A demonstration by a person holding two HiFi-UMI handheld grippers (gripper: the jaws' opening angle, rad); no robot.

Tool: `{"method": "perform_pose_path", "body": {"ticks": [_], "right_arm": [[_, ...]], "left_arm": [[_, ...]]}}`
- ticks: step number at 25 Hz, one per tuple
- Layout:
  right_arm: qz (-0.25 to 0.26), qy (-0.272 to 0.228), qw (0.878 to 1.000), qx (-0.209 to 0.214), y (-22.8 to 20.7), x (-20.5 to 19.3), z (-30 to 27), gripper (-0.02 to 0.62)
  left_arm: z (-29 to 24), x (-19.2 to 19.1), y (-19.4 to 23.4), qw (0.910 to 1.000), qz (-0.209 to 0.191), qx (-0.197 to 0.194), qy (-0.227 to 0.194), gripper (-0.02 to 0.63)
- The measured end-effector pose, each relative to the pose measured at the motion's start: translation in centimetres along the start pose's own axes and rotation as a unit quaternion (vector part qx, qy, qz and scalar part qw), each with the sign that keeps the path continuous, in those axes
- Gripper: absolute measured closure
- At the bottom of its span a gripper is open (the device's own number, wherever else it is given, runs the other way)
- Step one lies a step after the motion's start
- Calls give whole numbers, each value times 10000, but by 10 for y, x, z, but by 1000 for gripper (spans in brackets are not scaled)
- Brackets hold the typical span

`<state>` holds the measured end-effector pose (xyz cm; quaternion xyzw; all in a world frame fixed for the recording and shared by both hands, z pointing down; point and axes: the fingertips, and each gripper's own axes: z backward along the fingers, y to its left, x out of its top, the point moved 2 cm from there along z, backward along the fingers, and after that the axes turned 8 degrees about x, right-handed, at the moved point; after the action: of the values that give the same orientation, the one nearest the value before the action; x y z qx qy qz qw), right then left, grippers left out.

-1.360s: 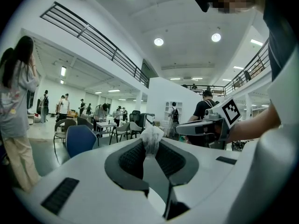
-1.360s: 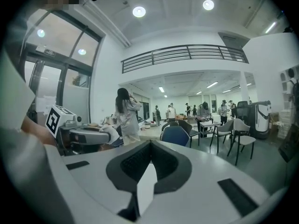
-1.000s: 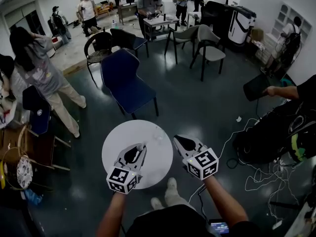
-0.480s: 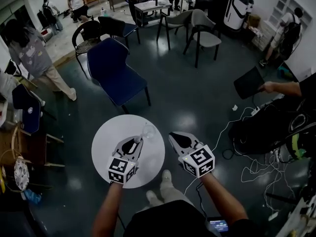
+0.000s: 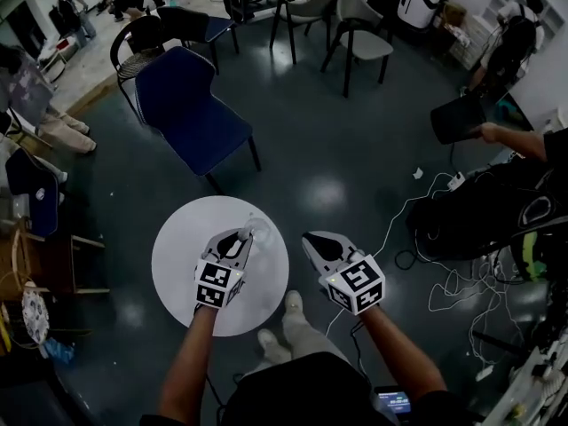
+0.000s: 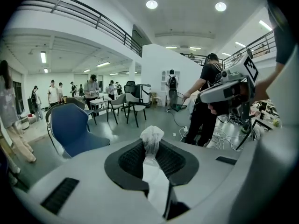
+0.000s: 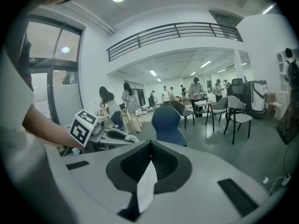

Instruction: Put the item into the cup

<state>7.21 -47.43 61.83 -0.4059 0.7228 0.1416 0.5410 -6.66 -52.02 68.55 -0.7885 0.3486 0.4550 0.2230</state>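
Observation:
My left gripper is over the round white table, shut on a crumpled white item that sticks out past its jaws. A clear cup stands on the table just beyond the left gripper's tip, faint in the head view. It is out of sight in both gripper views. My right gripper hangs off the table's right edge over the floor, jaws together with nothing between them. In the right gripper view the pads meet at a point.
A blue chair stands beyond the table, with more chairs and people farther back. Cables and a dark bag lie on the floor at right. A person's hand holds a dark tablet at the right edge. My feet are by the table.
Both grippers have come down and forward. The left one, still holding the white item, has drawn closer to the clear cup on the table.

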Motion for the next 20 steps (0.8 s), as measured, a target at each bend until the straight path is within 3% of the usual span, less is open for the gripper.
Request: {"method": "perform_pose_path", "body": {"ticks": [9,20], "right_arm": [[-222,254,9994,17,-36,-24,-30,578],[-378,443,9983,67,-64,-39,-42,578]], "left_arm": [[-74,-50,20,9976,32,-101,679,537],[-109,-65,22,9951,165,-166,959,519]]}}
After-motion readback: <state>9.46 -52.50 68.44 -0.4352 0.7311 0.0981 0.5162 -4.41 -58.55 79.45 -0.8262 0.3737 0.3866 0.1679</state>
